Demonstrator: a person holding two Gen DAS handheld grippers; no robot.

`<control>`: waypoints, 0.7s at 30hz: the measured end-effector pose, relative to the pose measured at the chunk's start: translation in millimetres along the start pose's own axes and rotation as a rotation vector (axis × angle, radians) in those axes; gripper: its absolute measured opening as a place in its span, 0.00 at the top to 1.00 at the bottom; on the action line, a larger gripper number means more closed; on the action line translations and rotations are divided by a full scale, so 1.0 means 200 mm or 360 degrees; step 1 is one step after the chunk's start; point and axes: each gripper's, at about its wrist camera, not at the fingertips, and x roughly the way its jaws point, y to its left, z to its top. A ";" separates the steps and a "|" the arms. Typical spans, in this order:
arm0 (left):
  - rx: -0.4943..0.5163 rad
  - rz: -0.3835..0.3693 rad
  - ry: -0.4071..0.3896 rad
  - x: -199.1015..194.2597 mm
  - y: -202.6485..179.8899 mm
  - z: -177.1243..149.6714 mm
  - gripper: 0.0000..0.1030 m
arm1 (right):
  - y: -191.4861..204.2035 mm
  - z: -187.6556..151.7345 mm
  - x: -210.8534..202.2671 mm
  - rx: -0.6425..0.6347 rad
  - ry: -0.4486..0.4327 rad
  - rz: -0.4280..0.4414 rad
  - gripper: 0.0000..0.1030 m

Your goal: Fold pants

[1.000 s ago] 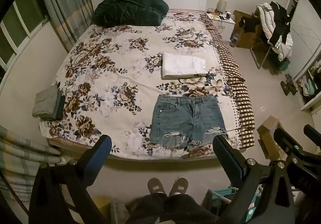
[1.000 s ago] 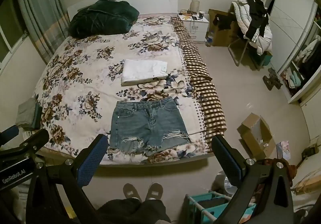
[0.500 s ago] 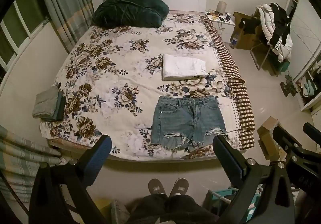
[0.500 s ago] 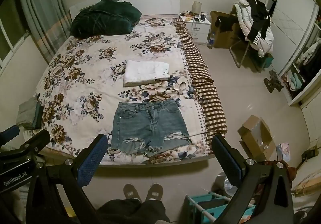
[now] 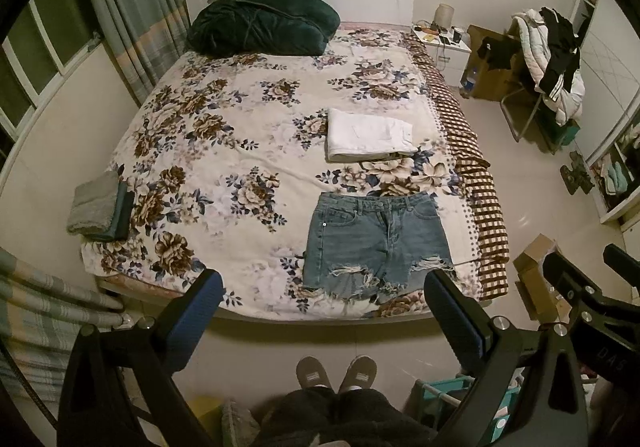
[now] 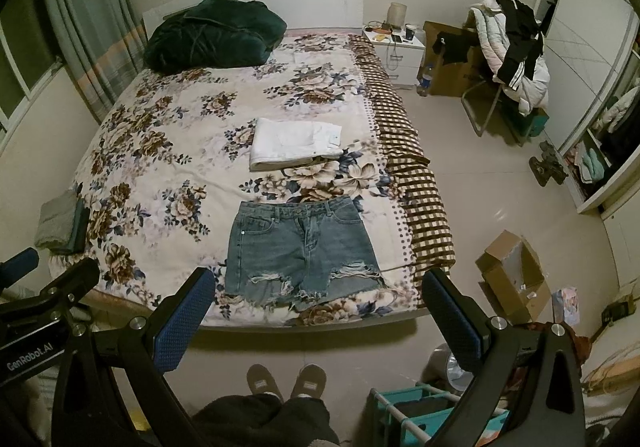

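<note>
Blue denim shorts point(image 5: 376, 243) lie flat and unfolded near the foot edge of the floral bed point(image 5: 224, 151), waistband away from me, frayed hems toward me; they also show in the right wrist view point(image 6: 300, 247). My left gripper point(image 5: 320, 311) is open and empty, held in the air above the floor short of the bed's foot. My right gripper point(image 6: 316, 311) is open and empty at the same height, to the right of the left one. Both are well apart from the shorts.
A folded white garment point(image 5: 368, 135) lies behind the shorts. A dark green duvet point(image 5: 260, 25) sits at the headboard. Folded grey cloths point(image 5: 100, 207) rest at the bed's left edge. A cardboard box point(image 6: 516, 275), a teal rack point(image 6: 420, 415) and a clothes-laden chair point(image 6: 512, 47) stand on the right.
Both grippers have drifted slightly; the bed and shorts sit a little higher in the views. Both stay open and empty. The shorts have not moved.
</note>
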 end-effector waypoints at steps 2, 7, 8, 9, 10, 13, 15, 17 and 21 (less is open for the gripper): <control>0.0001 0.0003 -0.0003 0.00 0.00 0.01 0.00 | 0.10 0.01 -0.07 0.0002 0.0003 0.0009 0.00; 0.0003 0.0002 0.0001 0.00 0.02 0.04 0.00 | 0.09 0.02 -0.07 0.0004 0.0002 0.0011 0.00; 0.0003 0.0001 -0.0001 -0.01 0.02 0.04 0.00 | 0.09 0.02 -0.07 0.0005 0.0004 0.0014 0.00; 0.0004 0.0003 -0.0004 0.00 0.02 0.03 0.00 | 0.10 0.01 -0.09 0.0006 0.0006 0.0016 0.00; 0.0003 0.0002 -0.0004 0.00 0.01 0.02 0.00 | 0.11 0.01 -0.09 0.0007 0.0007 0.0016 0.00; 0.0003 0.0002 -0.0005 0.00 0.01 0.02 0.00 | 0.11 0.01 -0.09 0.0003 0.0004 0.0015 0.00; 0.0002 0.0000 -0.0006 0.00 0.01 0.01 0.00 | 0.10 0.01 -0.09 0.0005 0.0003 0.0012 0.00; 0.0002 0.0000 -0.0009 0.00 0.02 0.02 0.00 | 0.11 0.02 -0.10 0.0006 0.0004 0.0013 0.00; -0.0002 0.0001 -0.0010 -0.03 0.05 0.04 0.00 | 0.12 -0.01 -0.09 0.0000 0.0004 0.0018 0.00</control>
